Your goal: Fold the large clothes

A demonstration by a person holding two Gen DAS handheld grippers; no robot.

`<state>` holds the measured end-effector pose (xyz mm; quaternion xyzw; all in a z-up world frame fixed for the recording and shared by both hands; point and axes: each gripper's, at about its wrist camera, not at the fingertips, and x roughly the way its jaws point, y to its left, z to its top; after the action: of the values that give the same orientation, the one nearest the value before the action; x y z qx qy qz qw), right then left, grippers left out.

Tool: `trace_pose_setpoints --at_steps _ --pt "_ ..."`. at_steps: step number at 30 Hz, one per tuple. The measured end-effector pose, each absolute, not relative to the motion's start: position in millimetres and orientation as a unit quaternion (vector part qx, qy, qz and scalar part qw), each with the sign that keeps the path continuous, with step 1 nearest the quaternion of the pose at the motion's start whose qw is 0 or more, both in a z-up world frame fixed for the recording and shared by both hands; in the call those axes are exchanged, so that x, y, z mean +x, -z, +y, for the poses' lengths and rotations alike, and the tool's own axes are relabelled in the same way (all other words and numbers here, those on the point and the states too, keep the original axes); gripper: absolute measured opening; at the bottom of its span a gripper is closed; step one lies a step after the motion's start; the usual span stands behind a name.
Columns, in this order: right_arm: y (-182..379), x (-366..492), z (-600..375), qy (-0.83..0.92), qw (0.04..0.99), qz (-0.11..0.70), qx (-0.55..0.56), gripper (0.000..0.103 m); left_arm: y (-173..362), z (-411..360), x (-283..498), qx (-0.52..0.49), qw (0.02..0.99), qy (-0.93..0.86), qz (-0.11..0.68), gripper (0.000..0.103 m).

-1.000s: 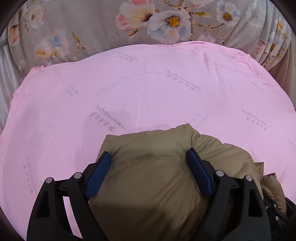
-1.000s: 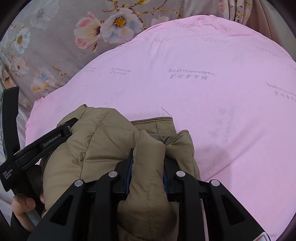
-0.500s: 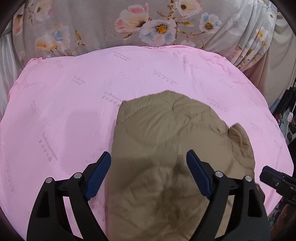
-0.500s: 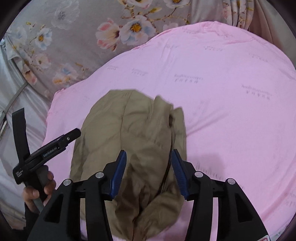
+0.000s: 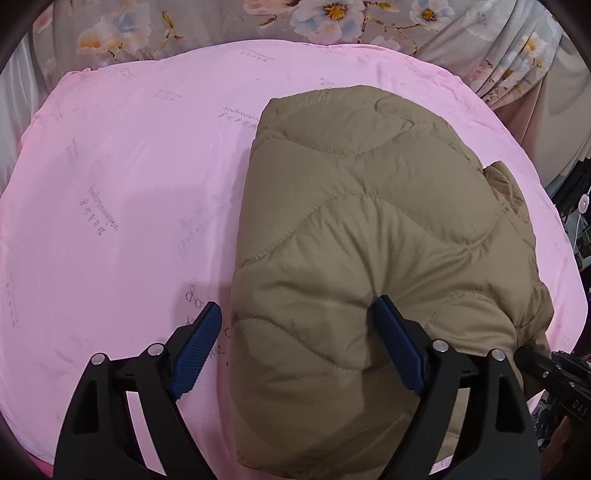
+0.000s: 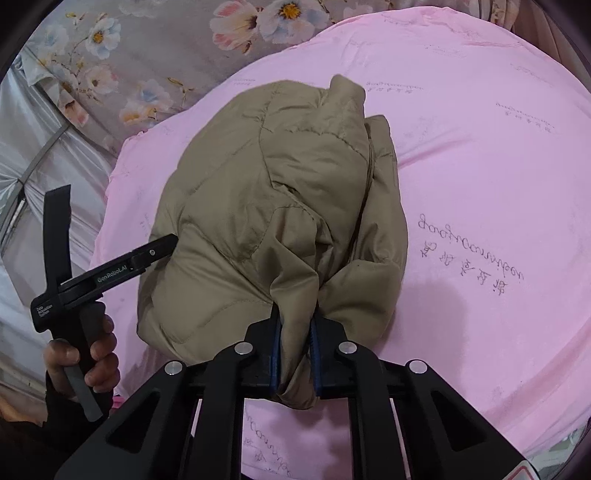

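Observation:
A tan quilted jacket (image 5: 362,236) lies folded in a thick bundle on a pink sheet (image 5: 129,192). My left gripper (image 5: 295,328) is open, its jaws spread wide over the bundle's near left edge; the right finger (image 5: 395,343) presses into the padding. In the right wrist view the jacket (image 6: 273,206) lies ahead, and my right gripper (image 6: 295,343) is shut on a fold of its near edge. The left gripper (image 6: 110,273) shows there at the jacket's left side, held by a hand.
The pink sheet (image 6: 480,184) covers a round surface. Floral grey fabric (image 5: 207,26) lies behind it, and also shows in the right wrist view (image 6: 155,59). Dark clutter (image 5: 576,229) sits past the right edge.
The jacket has been laid farther out on the sheet. The right gripper opened half a second ago and has shut again on a fold. The left gripper stayed open.

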<state>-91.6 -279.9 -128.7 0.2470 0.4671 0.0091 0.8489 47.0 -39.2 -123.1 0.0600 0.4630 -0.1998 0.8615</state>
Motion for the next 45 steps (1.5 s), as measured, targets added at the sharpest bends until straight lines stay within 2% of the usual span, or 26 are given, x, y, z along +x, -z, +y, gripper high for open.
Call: trace_pose_setpoints --at_steps 15,30,34,37,40,42,45 --pt "153 -55 -265 0.002 0.831 0.515 0.21 0.011 140 -51 44 0.09 0.868 0.181 0.454 0.085" --pt "157 -43 -258 0.011 0.828 0.524 0.198 0.01 150 -57 49 0.088 0.87 0.185 0.449 0.088" --pt "159 -45 -266 -0.005 0.83 0.516 0.214 0.01 151 -52 56 0.075 0.868 0.193 0.451 0.092" --pt "154 -54 -281 -0.019 0.816 0.512 0.266 0.013 152 -35 65 0.021 0.853 0.219 0.473 0.093" --pt "130 -68 -300 -0.037 0.827 0.473 0.303 0.028 149 -13 77 -0.044 0.824 0.24 0.512 0.093" --pt "110 -78 -317 -0.039 0.845 0.428 0.319 0.064 137 -3 79 -0.054 0.829 0.241 0.502 0.092" --pt "101 -79 -343 -0.04 0.853 0.396 0.338 0.082 116 2 84 -0.05 0.84 0.255 0.477 0.095"
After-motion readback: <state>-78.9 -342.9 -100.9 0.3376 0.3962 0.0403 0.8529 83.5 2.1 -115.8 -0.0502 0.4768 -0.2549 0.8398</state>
